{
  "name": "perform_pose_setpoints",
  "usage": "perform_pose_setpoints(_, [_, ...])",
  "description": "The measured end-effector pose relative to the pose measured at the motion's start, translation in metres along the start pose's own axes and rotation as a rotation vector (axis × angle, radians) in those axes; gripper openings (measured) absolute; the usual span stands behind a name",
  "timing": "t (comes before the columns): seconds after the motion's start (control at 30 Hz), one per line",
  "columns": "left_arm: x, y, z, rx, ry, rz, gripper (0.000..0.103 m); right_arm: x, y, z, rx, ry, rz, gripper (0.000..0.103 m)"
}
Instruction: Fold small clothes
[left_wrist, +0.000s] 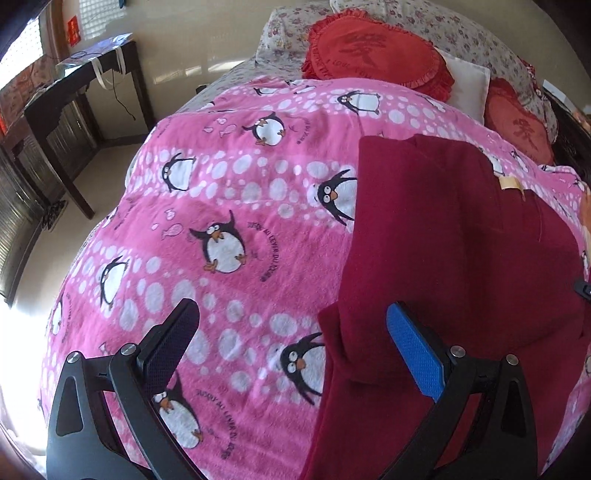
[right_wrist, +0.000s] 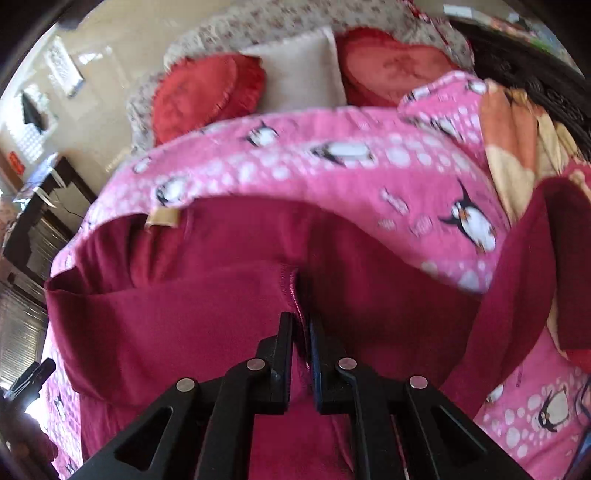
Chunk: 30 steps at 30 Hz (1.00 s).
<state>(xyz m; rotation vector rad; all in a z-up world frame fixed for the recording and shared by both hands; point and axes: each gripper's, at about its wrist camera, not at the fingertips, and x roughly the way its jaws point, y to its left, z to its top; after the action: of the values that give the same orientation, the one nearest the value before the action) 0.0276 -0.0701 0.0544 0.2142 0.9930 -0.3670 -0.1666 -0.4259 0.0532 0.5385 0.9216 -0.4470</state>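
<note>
My left tongs (left_wrist: 291, 343) are spread wide, nothing between the fingers; the black finger (left_wrist: 173, 343) hangs over the pink penguin blanket (left_wrist: 229, 192), the blue-padded finger (left_wrist: 415, 354) sits over the near edge of the dark red garment (left_wrist: 454, 236), whether touching the cloth I cannot tell. From these tongs the garment lies ahead and to the right, spread flat on the blanket, a tan label (left_wrist: 509, 182) near its far edge. My right tongs (right_wrist: 302, 325) are pinched nearly closed on a bunched seam of the same garment (right_wrist: 177, 306), cloth caught between the two fingers. Fabric spreads out to the left and ahead of the tips, and a sleeve (right_wrist: 517, 295) runs up and off to the right. The label (right_wrist: 162, 218) shows ahead-left of these tongs. Beyond the garment, past the blanket (right_wrist: 369, 184), red cushions (right_wrist: 207, 92) and a pale pillow (right_wrist: 299, 70) rest at the far end of the bed. Right view is blurred. A dark wooden desk (left_wrist: 74, 107) stands far off left of my left tongs.
</note>
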Motion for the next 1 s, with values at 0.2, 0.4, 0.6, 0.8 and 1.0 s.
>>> perform_pose_setpoints(0.2, [0.036,0.019,0.005,-0.046,0.041,0.056,0.102,-0.054,0.039,-0.006,-0.088,-0.158,0.011,0.037])
perform_pose_setpoints(0.4, [0.034,0.033,-0.001,-0.107,0.038,0.021,0.103,-0.019,0.154,-0.008,-0.327,-0.065,0.330,0.036])
perform_pose_setpoints(0.6, [0.029,0.038,-0.010,-0.129,0.044,0.000,0.103,0.047,0.261,-0.013,-0.499,0.037,0.427,0.031])
perform_pose_setpoints(0.8, [0.027,0.037,-0.012,-0.118,0.036,-0.001,0.103,0.100,0.304,-0.009,-0.583,-0.012,0.213,0.023])
perform_pose_setpoints(1.0, [0.008,0.034,-0.012,-0.075,-0.006,0.020,0.102,0.061,0.275,-0.014,-0.548,-0.007,0.247,0.024])
